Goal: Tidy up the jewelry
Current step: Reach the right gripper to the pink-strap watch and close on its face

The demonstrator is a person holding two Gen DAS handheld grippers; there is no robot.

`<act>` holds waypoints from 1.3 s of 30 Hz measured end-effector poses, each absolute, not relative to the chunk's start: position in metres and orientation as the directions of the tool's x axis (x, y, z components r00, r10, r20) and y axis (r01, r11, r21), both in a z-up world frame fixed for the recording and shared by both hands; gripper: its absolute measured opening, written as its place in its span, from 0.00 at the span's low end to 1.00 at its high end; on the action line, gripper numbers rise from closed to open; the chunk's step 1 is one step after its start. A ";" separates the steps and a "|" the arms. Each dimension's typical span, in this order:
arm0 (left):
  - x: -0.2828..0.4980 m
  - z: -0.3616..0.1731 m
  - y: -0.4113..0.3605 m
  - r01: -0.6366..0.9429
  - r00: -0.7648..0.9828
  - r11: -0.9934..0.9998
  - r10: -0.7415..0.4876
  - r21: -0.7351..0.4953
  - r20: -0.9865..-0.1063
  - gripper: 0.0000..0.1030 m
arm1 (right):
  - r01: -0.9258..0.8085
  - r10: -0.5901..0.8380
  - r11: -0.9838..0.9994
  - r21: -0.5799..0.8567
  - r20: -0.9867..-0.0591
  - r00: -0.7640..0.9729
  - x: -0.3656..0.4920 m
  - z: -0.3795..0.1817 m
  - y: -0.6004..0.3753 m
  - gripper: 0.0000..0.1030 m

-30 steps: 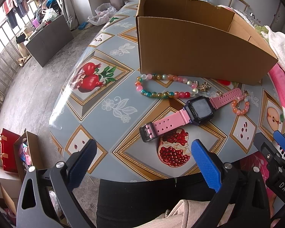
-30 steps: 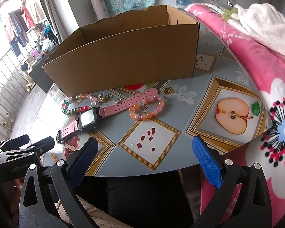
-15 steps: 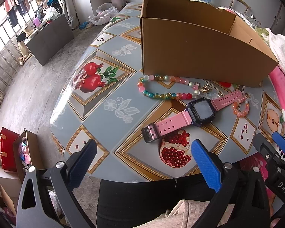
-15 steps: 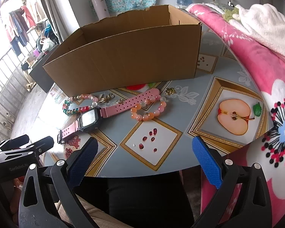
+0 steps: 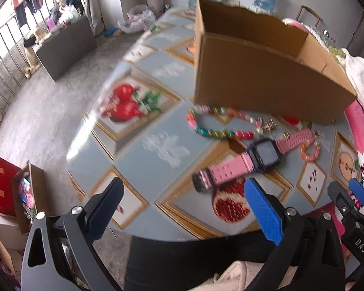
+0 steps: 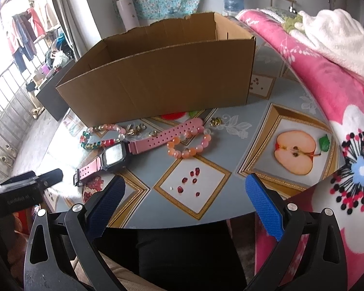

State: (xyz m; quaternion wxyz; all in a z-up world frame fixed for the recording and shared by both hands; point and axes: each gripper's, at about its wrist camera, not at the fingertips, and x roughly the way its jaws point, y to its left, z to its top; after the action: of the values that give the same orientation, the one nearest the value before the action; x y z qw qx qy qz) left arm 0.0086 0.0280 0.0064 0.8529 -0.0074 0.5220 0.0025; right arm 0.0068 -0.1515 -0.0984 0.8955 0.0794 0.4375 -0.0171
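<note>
A pink-strapped watch [image 5: 254,160] [image 6: 123,154] lies on the fruit-patterned table [image 5: 157,150] in front of an open cardboard box [image 5: 262,77] [image 6: 162,82]. A multicoloured bead bracelet [image 5: 218,123] [image 6: 102,135] lies at the box's foot. An orange bead bracelet [image 5: 309,149] [image 6: 189,143] rests by the watch's far strap, with small gold pieces [image 6: 136,128] nearby. My left gripper [image 5: 182,208] is open at the table's near edge, its right pad just short of the watch buckle. My right gripper [image 6: 184,203] is open too, below the orange bracelet. Both hold nothing.
A pink flowered blanket [image 6: 327,92] and white towel [image 6: 337,36] rise along the table's right side. The floor drops off left of the table, with a grey cabinet [image 5: 65,46] and a red bag [image 5: 4,189]. The person's dark trousers [image 6: 182,252] sit below the near edge.
The left view has swung forward and right, blurred by motion, so the watch and box look larger and closer. The right gripper edged slightly nearer the table. Nothing on the table moved.
</note>
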 end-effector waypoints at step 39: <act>0.006 -0.029 0.034 0.486 0.576 0.873 -0.346 -0.030 -0.741 0.60 | -0.822 0.279 0.552 -0.142 -0.897 0.342 0.063 -0.145 -0.042 0.75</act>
State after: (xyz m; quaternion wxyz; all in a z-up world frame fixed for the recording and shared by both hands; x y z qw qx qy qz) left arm 0.0060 0.0343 -0.0289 0.8832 0.0886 0.3956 -0.2357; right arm 0.0634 -0.0422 -0.1448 0.7603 -0.3051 0.4448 0.3619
